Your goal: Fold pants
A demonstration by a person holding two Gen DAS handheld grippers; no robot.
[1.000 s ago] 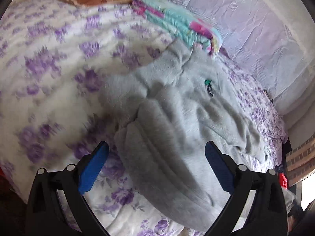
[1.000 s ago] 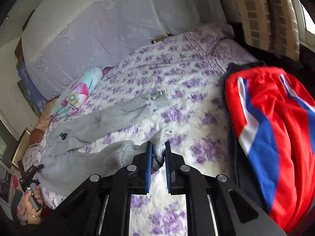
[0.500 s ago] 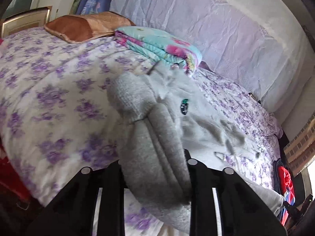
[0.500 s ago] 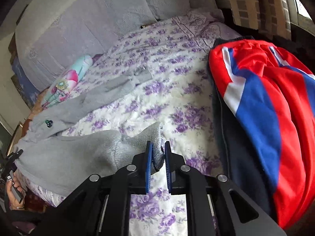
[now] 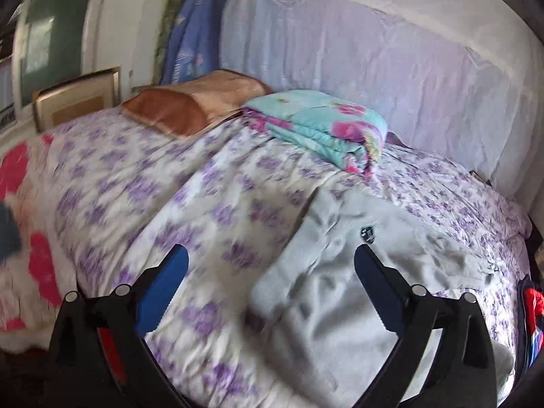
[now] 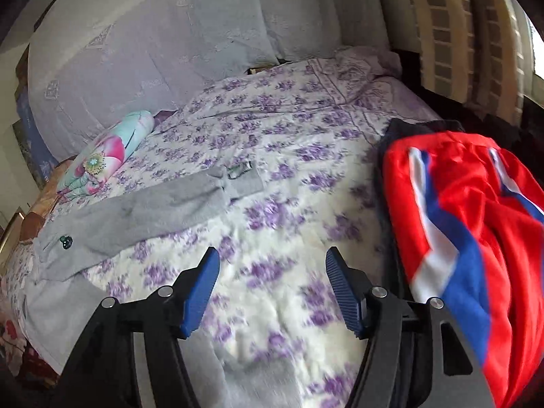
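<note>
Grey fleece pants [image 5: 326,292] lie spread on the purple-flowered bedsheet [image 5: 210,204], waist end near the bed's front edge, a small dark logo [image 5: 367,234] on them. In the right wrist view the pants [image 6: 136,217] stretch from left toward the middle, one leg's cuff lying flat. My left gripper [image 5: 272,289] is open and empty, hovering over the waist's left edge. My right gripper [image 6: 272,289] is open and empty above bare sheet; a grey leg lies under its left finger.
A folded turquoise floral quilt [image 5: 323,125] and a brown pillow [image 5: 190,105] lie near the covered headboard. A red, white and blue garment [image 6: 469,238] over dark cloth lies at the bed's right side. A pink-patterned blanket [image 5: 23,224] is at the left.
Both grippers have opened and let go of the pants: the left released the waist, the right released the leg cuff. Both have pulled back, and the pants now lie flat.
</note>
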